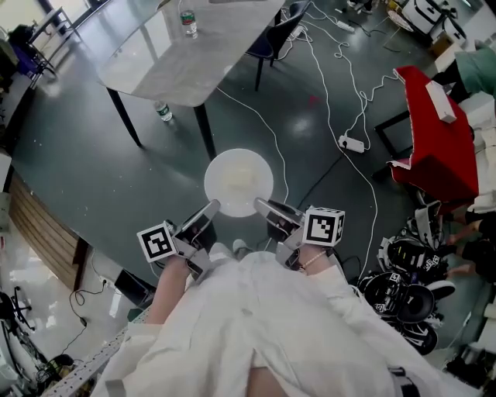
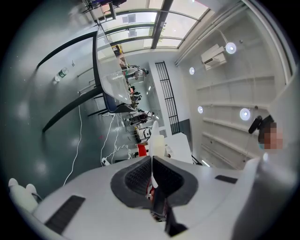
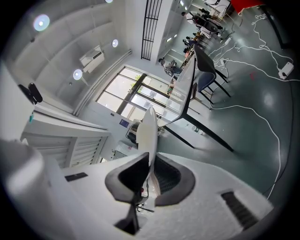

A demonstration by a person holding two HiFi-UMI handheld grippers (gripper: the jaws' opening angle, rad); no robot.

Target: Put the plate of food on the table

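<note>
We've got the plate [image 1: 220, 167] up between both grippers, out over the floor [image 1: 85, 167], just short of the table's [image 1: 194, 58] near corner and not on it. The left gripper [image 1: 210, 208] is clenched on the rim at one side, and the right gripper [image 1: 264, 205] is clenched on the rim opposite. In each gripper view the plate's thin edge runs straight between the pressed pads. Pale food [image 1: 240, 181] sits mid-plate. A bottle [image 1: 188, 22] stands on the table, and a second bottle [image 1: 163, 112] is on the floor between the table's legs.
</note>
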